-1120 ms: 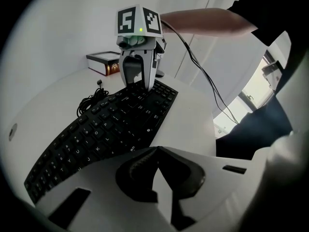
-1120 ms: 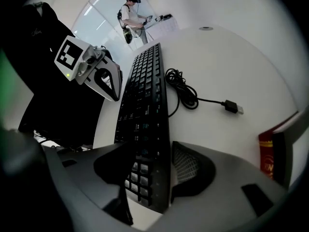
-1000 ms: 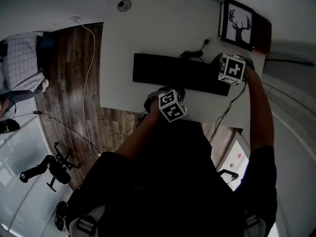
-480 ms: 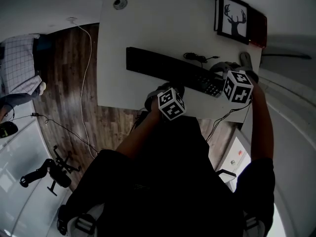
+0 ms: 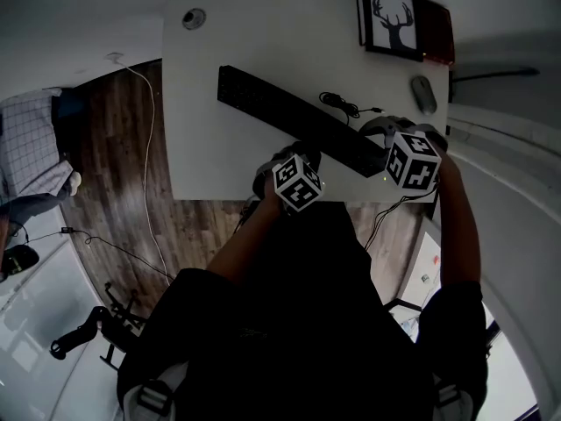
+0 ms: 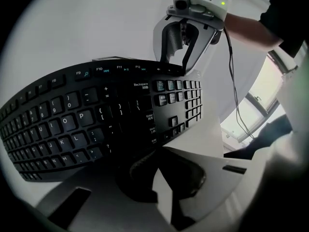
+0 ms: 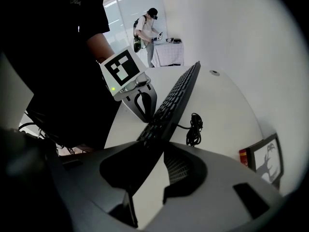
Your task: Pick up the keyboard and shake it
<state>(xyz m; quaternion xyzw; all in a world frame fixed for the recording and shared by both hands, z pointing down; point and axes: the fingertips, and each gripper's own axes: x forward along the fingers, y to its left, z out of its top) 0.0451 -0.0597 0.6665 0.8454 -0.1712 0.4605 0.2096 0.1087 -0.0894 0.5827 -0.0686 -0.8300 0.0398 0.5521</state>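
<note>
1. The right gripper's point(image 7: 161, 143) jaws have just been closing. They are clamped part-way open on the number-pad end of the keyboard point(image 5: 289, 117), which runs away from them edge-on in the right gripper view.
2. The left gripper's point(image 6: 155, 151) jaws are fully together. Their tips sit at the keyboard's near edge, just below the Enter key, and whether they pinch that edge cannot be told.
3. The keyboard is black and full-size, with white legends, a function row along the top and a number pad at its right end.
4. It lies slanted across the white tabletop point(image 5: 245, 33), its left end farther from the person. The right end is raised in the right jaws, and the keys are tipped toward the person.
5. A bundled black cable point(image 5: 344, 105) lies on the tabletop just behind the keyboard and runs into its back edge.
6. Farther back, a grey mouse point(image 5: 423, 94) lies near the right edge. A framed antler picture point(image 5: 390, 17) stands at the far right corner.
7. Wooden floor point(image 5: 114, 147) shows to the left of the tabletop. In the right gripper view, a person point(image 7: 147, 30) stands at a distant table.
</note>
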